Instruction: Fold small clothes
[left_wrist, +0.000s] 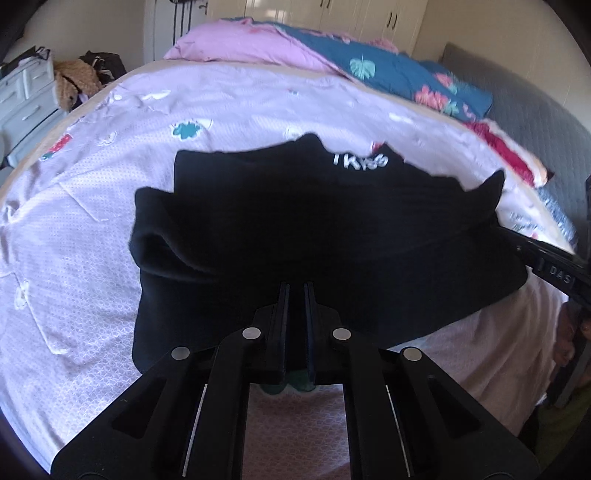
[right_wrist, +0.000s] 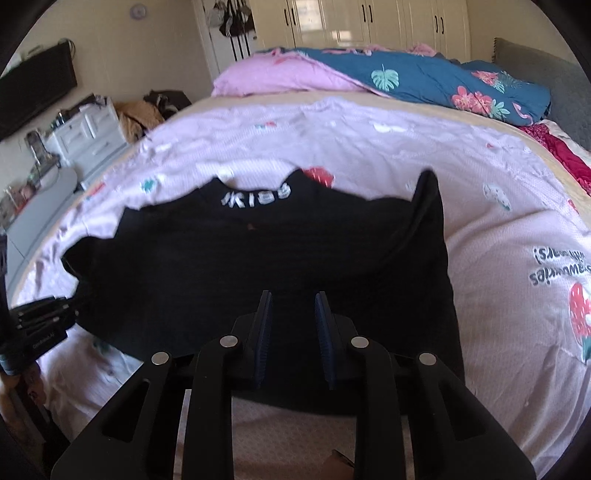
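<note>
- The left gripper (left_wrist: 296, 291) is sitting at the near hem of the black top (left_wrist: 314, 229), on its left half. Its jaws are squeezed almost together, with black cloth running between them, so it looks clenched on the hem.
- The black top is lying across the pink bed sheet (left_wrist: 92, 221), near the front edge of the bed, with its collar pointing away and white letters (left_wrist: 360, 160) showing at the neck.
- The right gripper (right_wrist: 293, 314) is hovering at the hem on the right half. Its jaws are standing a little apart, and the blue pads (right_wrist: 323, 332) are not pressing the cloth, so it is holding nothing yet.
- To do this step well, both grippers need a firm pinch on the hem — then they should be lifting together and carrying the hem toward the collar, keeping the edge straight.
- Hard to see: the cloth is so dark that its folds are melting together, and one sleeve on the left is bunching up in a lump. The letters are blurry and cannot be read for sure.
- The hem right under each gripper is being hidden by the black arms — so how much cloth the left one is gripping cannot be told.
</note>
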